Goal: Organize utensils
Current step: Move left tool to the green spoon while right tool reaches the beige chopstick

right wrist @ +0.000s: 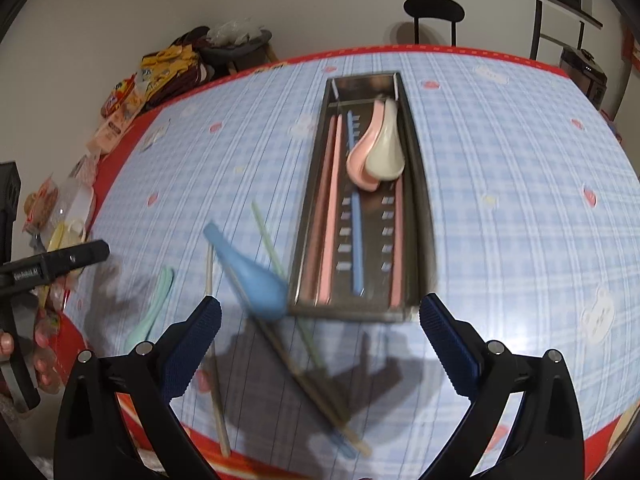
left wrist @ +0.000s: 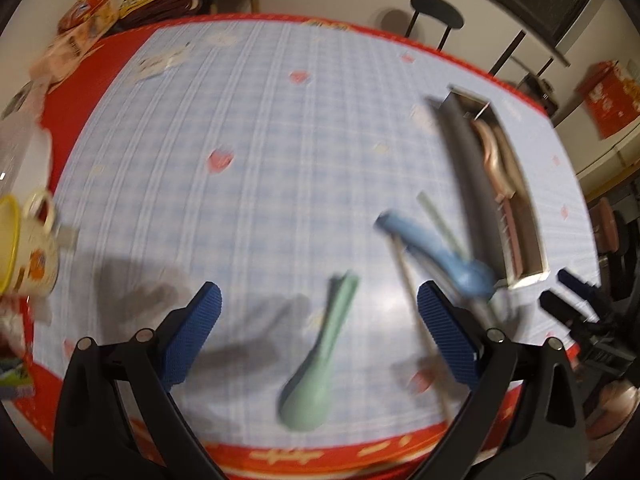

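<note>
Blue-checked oilcloth covers the table (right wrist: 500,184) as sorting sits midway: ahead of the wide-open, empty right gripper (right wrist: 320,312), a long steel tray (right wrist: 420,184) already holds pink and white spoons. A mint-green plastic spoon (left wrist: 320,356) lies between the left gripper's (left wrist: 318,308) spread, empty jaws (blurred frame), likely the next pickup, needing a descent and squeeze.

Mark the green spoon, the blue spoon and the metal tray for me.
green spoon (left wrist: 308,396): left wrist view, on its bowl.
blue spoon (right wrist: 260,278): right wrist view, on its bowl.
metal tray (right wrist: 424,216): right wrist view, on its right wall.
</note>
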`<state>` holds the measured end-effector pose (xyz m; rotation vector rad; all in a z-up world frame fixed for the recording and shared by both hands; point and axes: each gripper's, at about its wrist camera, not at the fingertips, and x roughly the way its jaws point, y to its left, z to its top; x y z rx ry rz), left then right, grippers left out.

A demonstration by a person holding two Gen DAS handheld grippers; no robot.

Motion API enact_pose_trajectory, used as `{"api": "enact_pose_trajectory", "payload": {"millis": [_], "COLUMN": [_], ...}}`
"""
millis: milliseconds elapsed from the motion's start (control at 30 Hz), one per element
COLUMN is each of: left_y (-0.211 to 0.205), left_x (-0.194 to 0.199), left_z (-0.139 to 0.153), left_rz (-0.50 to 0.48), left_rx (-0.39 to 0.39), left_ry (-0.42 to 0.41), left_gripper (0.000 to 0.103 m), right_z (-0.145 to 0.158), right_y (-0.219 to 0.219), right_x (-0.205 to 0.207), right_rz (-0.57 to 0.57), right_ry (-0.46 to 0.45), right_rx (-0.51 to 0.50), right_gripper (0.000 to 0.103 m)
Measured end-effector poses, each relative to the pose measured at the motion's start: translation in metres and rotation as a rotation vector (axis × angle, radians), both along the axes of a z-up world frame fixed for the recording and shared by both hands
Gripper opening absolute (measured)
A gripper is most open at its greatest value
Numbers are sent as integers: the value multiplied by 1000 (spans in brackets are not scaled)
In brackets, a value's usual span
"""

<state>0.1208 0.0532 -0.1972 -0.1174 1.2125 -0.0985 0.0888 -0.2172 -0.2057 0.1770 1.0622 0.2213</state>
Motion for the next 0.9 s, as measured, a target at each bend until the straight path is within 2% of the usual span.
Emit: {"api": "enact_pose_trajectory", "payload": {"millis": [167,433,667,900], "left_y": [8,7,0,2], "left_x": [-28,-49,-51,-49], "left_z": [-20,-37,-49,-61], "left_rz": [-6,-56,-136,-164], "left_rx": [28,50,91,116], "left_ry": [38,74,95,114], "left_gripper": [97,97,97,97], "right_z": [-8,-22,-29,-40], "right_y": [17,52,72,93], "right_x": [-20,-36,-42,-45], "right_rz": [40,95,106,128], "right_ry": [6,39,60,87], "right_rx": [-22,-114,-126,-182], "right_gripper": [97,97,97,97]}}
